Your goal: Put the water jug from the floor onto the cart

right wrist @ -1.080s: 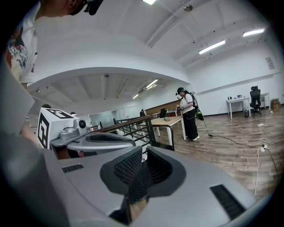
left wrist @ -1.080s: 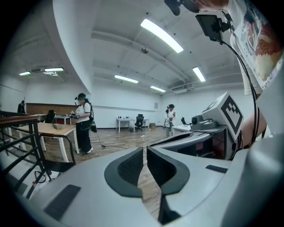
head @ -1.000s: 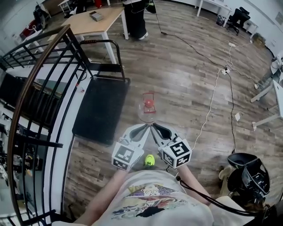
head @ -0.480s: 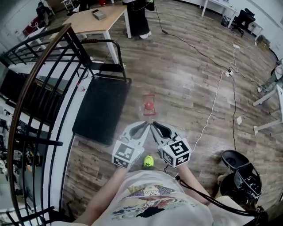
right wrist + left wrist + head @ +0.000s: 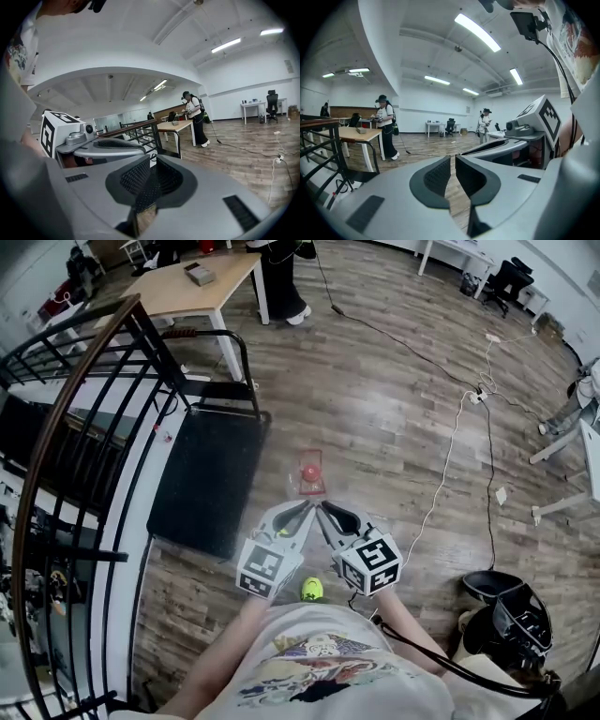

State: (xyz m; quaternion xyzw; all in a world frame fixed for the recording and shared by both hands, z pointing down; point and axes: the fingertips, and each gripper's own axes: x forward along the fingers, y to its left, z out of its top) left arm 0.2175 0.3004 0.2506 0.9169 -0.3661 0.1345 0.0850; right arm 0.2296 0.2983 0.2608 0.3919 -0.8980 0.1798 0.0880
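The water jug [image 5: 310, 472] is clear with a red cap and red handle. It stands upright on the wood floor just ahead of both grippers, in the head view only. The black flat cart [image 5: 206, 470] lies to its left, push handle [image 5: 225, 338] at the far end. My left gripper [image 5: 302, 512] and right gripper [image 5: 326, 512] are held side by side, tips nearly touching, just short of the jug. Both are shut on nothing. In the left gripper view the left gripper [image 5: 453, 174] faces the room; the right gripper [image 5: 151, 180] faces the cart handle [image 5: 180, 140].
A black stair railing [image 5: 84, 418] runs along the left, beyond the cart. A wooden table [image 5: 187, 282] with a person [image 5: 281, 277] beside it stands at the back. Cables [image 5: 450, 437] cross the floor on the right. A black bag [image 5: 511, 620] sits at the lower right.
Both grippers, still held together and shut, have moved a little forward across the floor, and the jug now lies slightly closer to their tips.
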